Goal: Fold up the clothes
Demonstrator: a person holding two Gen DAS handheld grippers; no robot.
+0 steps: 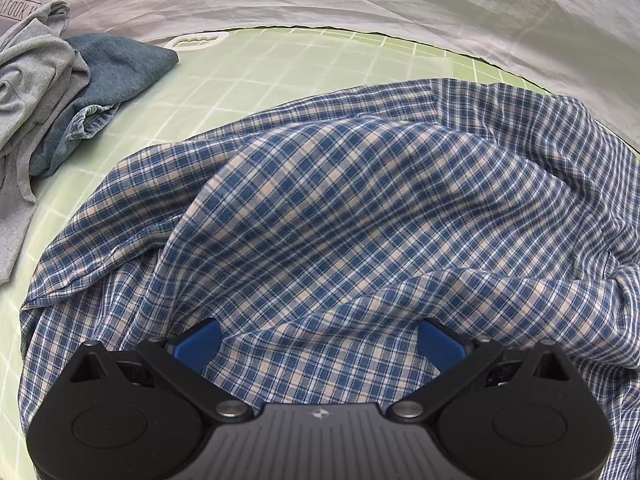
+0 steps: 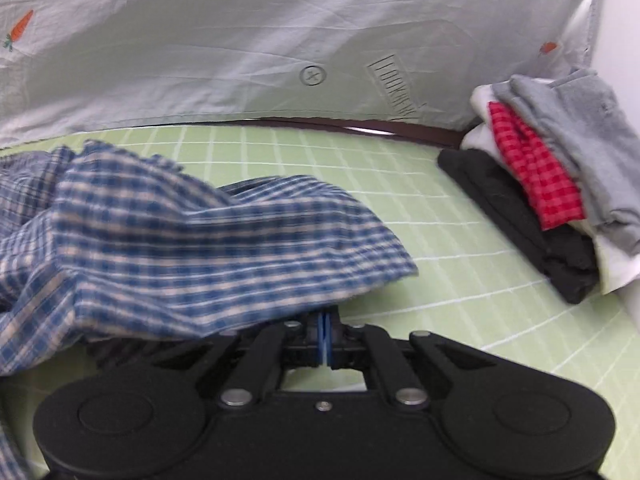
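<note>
Left wrist view: grey fabric item (image 1: 18, 10) at upper left edge carries printed letters, seen inverted, reading roughly "LOOK H"; remainder cut off. Small star-like emblem (image 1: 319, 403) on black claw body, no lettering.

Right wrist view: pale grey sheet (image 2: 240, 40) shows a circled cross mark (image 2: 313, 76) and a boxed line of show-through lettering (image 2: 394, 88), illegible.
</note>
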